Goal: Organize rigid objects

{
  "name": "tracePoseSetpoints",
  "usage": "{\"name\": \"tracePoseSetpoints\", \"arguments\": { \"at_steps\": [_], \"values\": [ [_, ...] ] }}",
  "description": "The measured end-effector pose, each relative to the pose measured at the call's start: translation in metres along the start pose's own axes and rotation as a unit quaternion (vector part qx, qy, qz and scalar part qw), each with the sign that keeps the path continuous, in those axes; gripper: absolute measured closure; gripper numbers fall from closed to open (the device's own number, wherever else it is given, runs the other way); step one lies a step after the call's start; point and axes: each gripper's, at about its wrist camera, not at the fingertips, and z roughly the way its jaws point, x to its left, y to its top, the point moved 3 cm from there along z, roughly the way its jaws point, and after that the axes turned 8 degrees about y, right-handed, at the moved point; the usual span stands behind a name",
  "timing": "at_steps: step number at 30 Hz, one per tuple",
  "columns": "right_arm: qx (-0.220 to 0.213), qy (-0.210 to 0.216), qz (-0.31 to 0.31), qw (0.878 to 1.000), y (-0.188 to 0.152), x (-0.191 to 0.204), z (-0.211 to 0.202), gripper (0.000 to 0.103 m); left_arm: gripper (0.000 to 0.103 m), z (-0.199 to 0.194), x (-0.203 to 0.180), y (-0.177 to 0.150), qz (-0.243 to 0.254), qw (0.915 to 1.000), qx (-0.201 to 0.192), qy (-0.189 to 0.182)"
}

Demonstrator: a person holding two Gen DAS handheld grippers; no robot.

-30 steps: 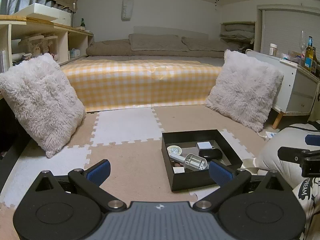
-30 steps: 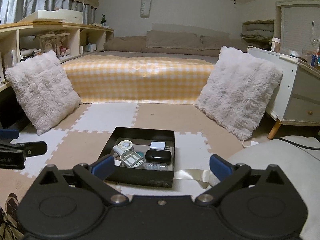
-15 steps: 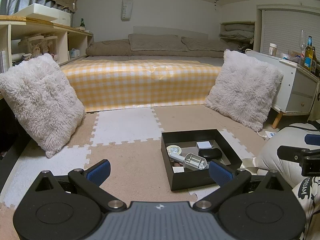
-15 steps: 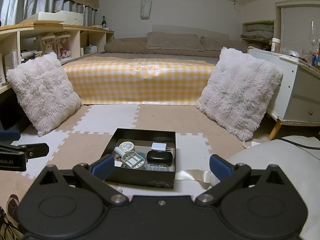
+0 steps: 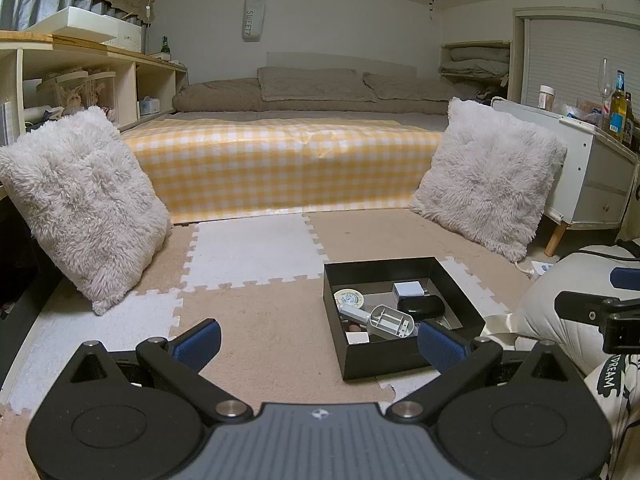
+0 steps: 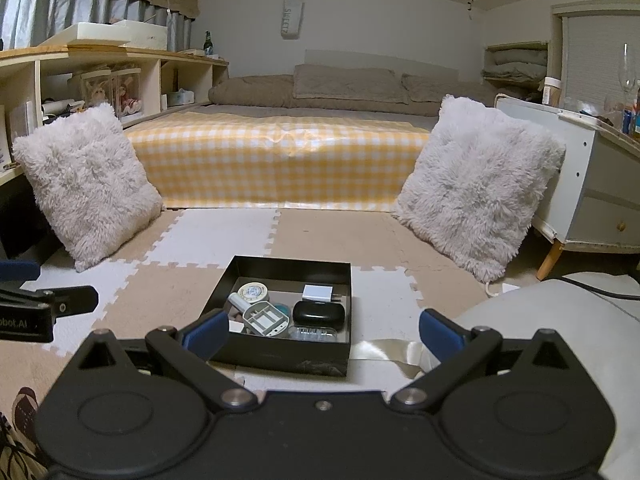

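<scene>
Holding both grippers low over the foam mat (image 5: 256, 328), I see each one spread wide with nothing between its blue pads. My left gripper (image 5: 319, 340) hangs over tan mat tiles, and the black box (image 5: 400, 356) sits just to its right, partly behind the right pad (image 5: 440, 346). My right gripper (image 6: 320, 330) faces the box (image 6: 280, 354) almost head on, the box lying between its 2 pads and a little to the left.

Inside the box the rigid things lie loose and crowded. A round tin (image 6: 253, 291) with a pale label sits at the far left corner. A white charger (image 6: 318, 292) is at the far side, right of the tin. A black oval case (image 6: 319, 312) rests just near of the charger. A grey plastic frame (image 6: 266, 318) with a white handle lies tilted across the middle, touching the case. A clear ribbed piece (image 6: 312, 334) lies against the near wall. What lies under the frame I cannot tell.

A cream ribbon (image 6: 384, 350) trails on the mat right of the box. 2 shaggy white cushions (image 5: 80, 204) lean at the left and right of the mat, in front of a yellow checked bed (image 5: 280, 168). From the left view, my right gripper's black tip (image 5: 588, 308) shows at the right edge.
</scene>
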Motion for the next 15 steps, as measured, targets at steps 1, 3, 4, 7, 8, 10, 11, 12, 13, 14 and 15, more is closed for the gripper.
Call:
{"name": "tracePoseSetpoints", "arguments": {
  "at_steps": [1,3,4,7,8,10,11,12,13,14,15],
  "values": [
    [0.0,0.0,0.0,1.0,-0.0002,0.0002,0.0003,0.001,0.0,-0.0001,0.0001,0.0001,0.0,1.0,0.0,0.0],
    [0.0,0.0,-0.001,1.0,0.0,0.0003,0.0004,0.001,0.0,-0.0002,-0.0001,0.0005,0.0,1.0,-0.001,0.0],
    [0.0,0.0,-0.001,1.0,0.0,0.0,0.0005,0.001,0.0,-0.0002,-0.0002,0.0006,0.0,1.0,-0.001,0.0],
    [0.0,0.0,0.0,1.0,-0.0001,-0.0001,0.0005,0.001,0.0,-0.0007,0.0,-0.0012,0.0,1.0,-0.001,-0.001],
    [0.0,0.0,0.0,1.0,-0.0003,0.0002,0.0004,0.001,0.0,-0.0007,-0.0001,-0.001,0.0,1.0,-0.001,-0.001],
    [0.0,0.0,0.0,1.0,-0.0004,0.0003,0.0003,0.0,0.0,-0.0008,-0.0003,-0.0009,0.0,1.0,0.0,-0.001],
    [0.0,0.0,-0.001,1.0,-0.0004,0.0003,0.0003,0.0,0.0,-0.0009,-0.0003,-0.0012,0.0,1.0,-0.001,-0.001],
    [0.0,0.0,-0.001,1.0,-0.0003,0.0003,0.0004,0.0,0.0,-0.0008,-0.0003,-0.001,0.0,1.0,-0.001,-0.001],
    [0.0,0.0,-0.001,1.0,-0.0004,0.0003,0.0004,0.0,0.0,-0.0007,-0.0003,-0.0007,0.0,1.0,0.0,0.0],
    [0.0,0.0,0.0,1.0,-0.0004,0.0003,0.0004,0.001,0.0,-0.0007,-0.0003,-0.0007,0.0,1.0,0.0,0.0],
    [0.0,0.0,0.0,1.0,-0.0003,0.0003,0.0005,0.001,0.0,-0.0007,-0.0003,-0.0007,0.0,1.0,0.0,-0.001]
  ]
}}
